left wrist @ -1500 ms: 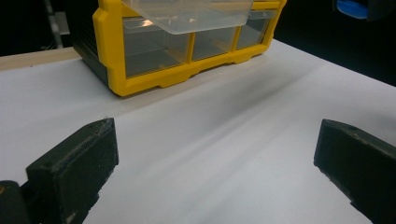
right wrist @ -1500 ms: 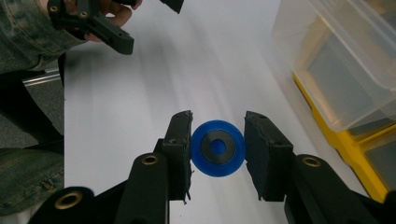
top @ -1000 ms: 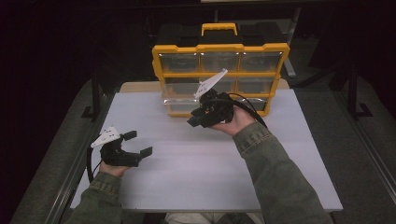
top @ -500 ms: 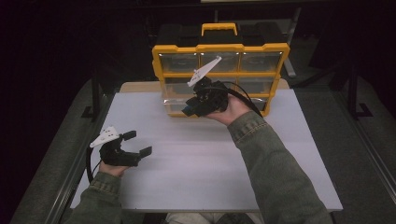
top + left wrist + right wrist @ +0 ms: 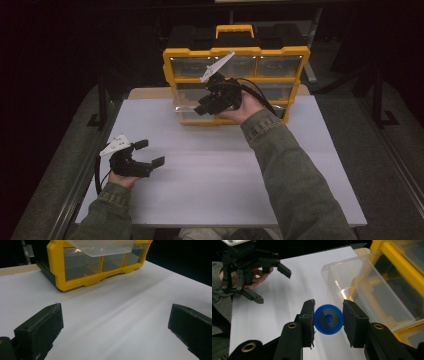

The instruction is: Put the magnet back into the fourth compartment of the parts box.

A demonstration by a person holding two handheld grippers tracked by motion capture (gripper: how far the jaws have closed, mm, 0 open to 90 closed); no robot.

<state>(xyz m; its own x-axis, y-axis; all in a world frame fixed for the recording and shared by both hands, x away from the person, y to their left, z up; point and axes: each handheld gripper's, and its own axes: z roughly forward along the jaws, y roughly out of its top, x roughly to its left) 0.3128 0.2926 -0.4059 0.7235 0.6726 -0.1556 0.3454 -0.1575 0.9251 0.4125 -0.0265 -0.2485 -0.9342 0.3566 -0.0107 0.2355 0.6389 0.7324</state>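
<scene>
Two hand-held grippers are in use at a white table that carries a yellow organizer case with clear drawers at its far edge. The right gripper is held above the table just in front of the case; its two black jaws are clamped on a blue disc, pressing on its rim from either side. The disc has a dark ring around a blue centre and faces the camera of the right gripper view flat-on. In the high view the right gripper sits over the lower left part of the case front, with the right hand behind it and the sleeve running back toward the near table edge. One clear drawer is pulled out of the case and stands open, just beside the gripped disc in the right gripper view; the left gripper view shows the same drawer projecting forward from the case front. The left gripper is low over the near left part of the table, well apart from the case, with its jaws spread wide and nothing between them but bare table surface. The left hand grips its body from behind.
</scene>
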